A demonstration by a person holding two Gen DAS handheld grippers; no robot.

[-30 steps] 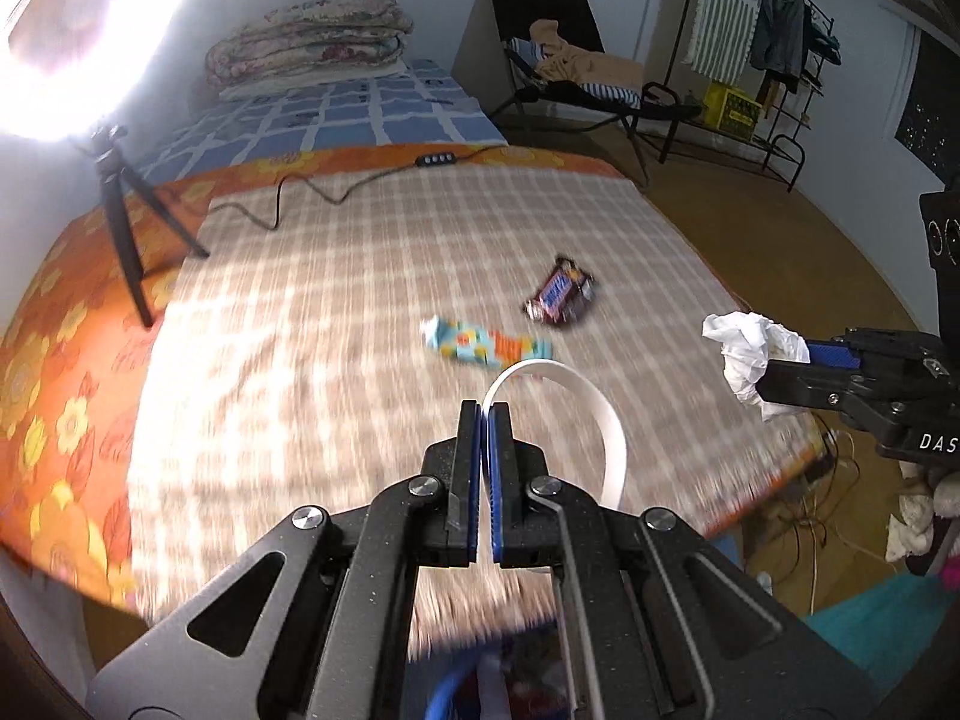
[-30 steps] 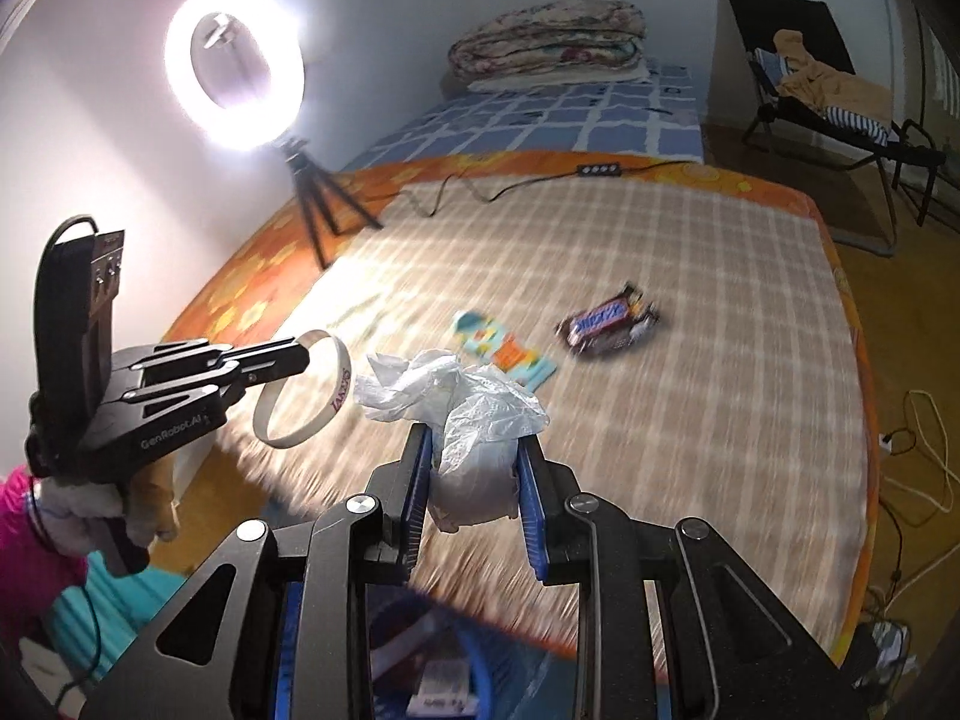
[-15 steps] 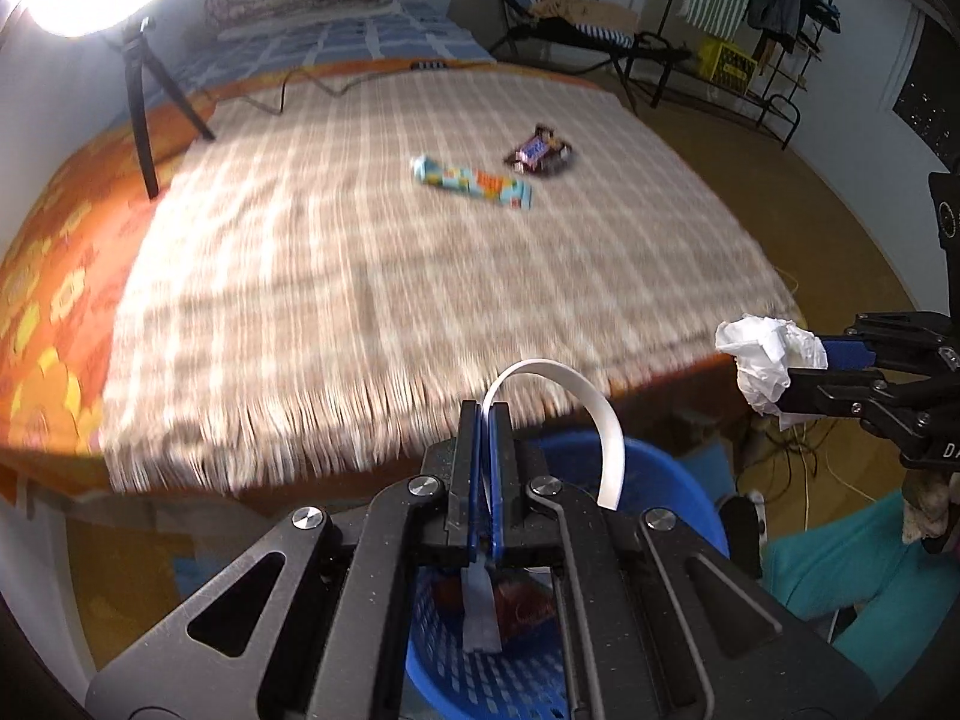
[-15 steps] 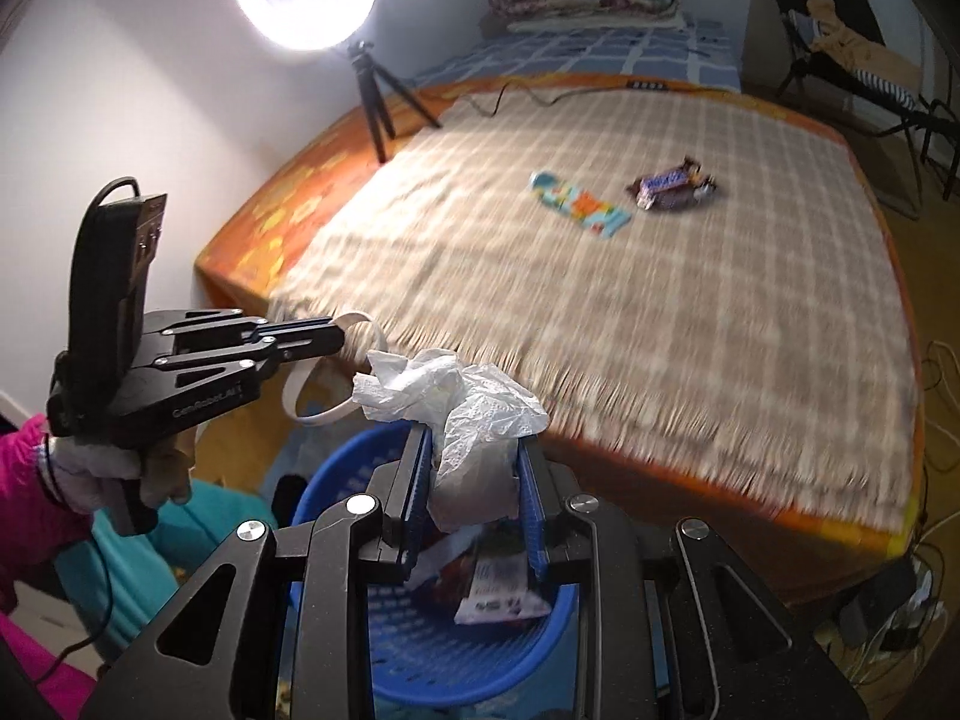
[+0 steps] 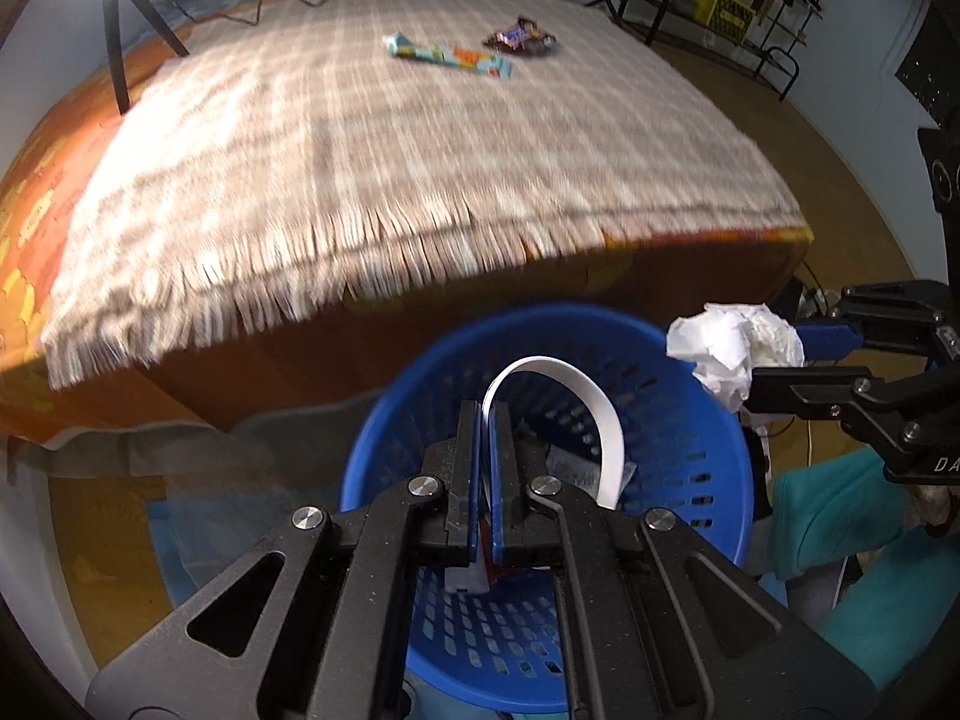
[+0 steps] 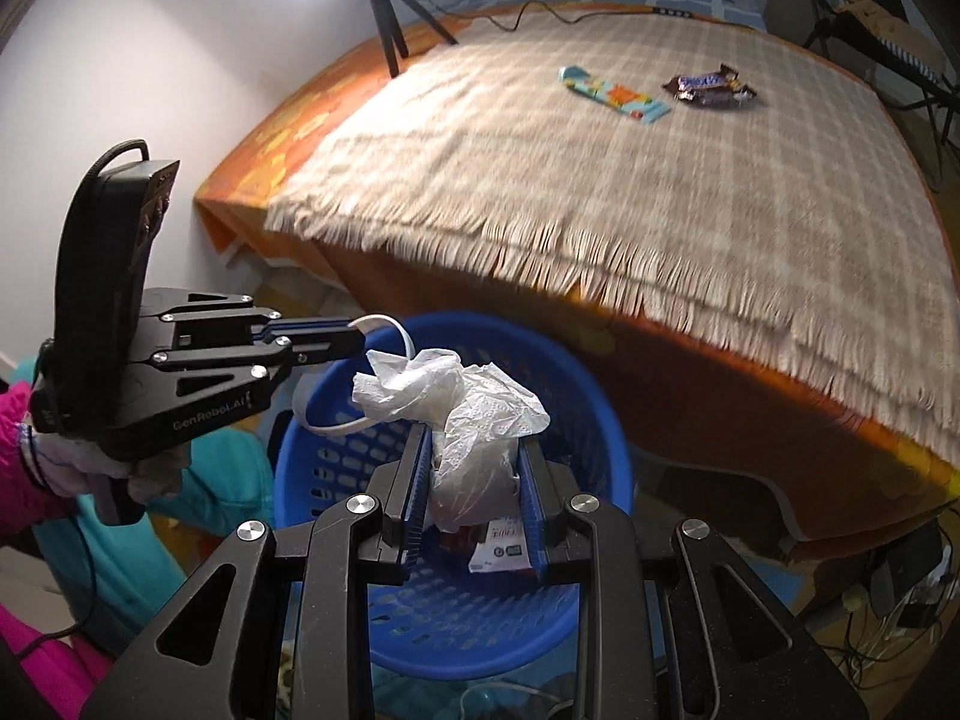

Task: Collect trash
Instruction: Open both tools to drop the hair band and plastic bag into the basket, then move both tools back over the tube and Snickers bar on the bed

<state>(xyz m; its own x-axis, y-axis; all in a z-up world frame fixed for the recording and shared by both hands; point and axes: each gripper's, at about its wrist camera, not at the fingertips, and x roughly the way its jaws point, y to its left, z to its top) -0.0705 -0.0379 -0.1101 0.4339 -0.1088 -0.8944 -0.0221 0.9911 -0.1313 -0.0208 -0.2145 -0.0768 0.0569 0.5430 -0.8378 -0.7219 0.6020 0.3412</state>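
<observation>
Our left tongs (image 5: 486, 420) are clamped on a curled white strip (image 5: 576, 378), and our right tongs (image 6: 474, 474) grip a crumpled white tissue (image 6: 468, 408); both hang over the blue basket (image 5: 708, 420) on the floor beside the bed (image 6: 600, 180). In the basket we see a few wrappers. On the bed's checked blanket (image 5: 360, 168) a light-blue wrapper (image 6: 612, 93) and a dark chocolate-bar wrapper (image 6: 708, 87) lie near each other, well apart from the basket.

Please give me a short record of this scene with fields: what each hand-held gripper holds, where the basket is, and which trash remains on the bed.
left hand-held gripper: shut on white strip, above basket
right hand-held gripper: shut on crumpled tissue, above basket
basket: blue, on floor beside bed, some trash inside
left on bed: light blue wrapper, dark candy wrapper
</observation>
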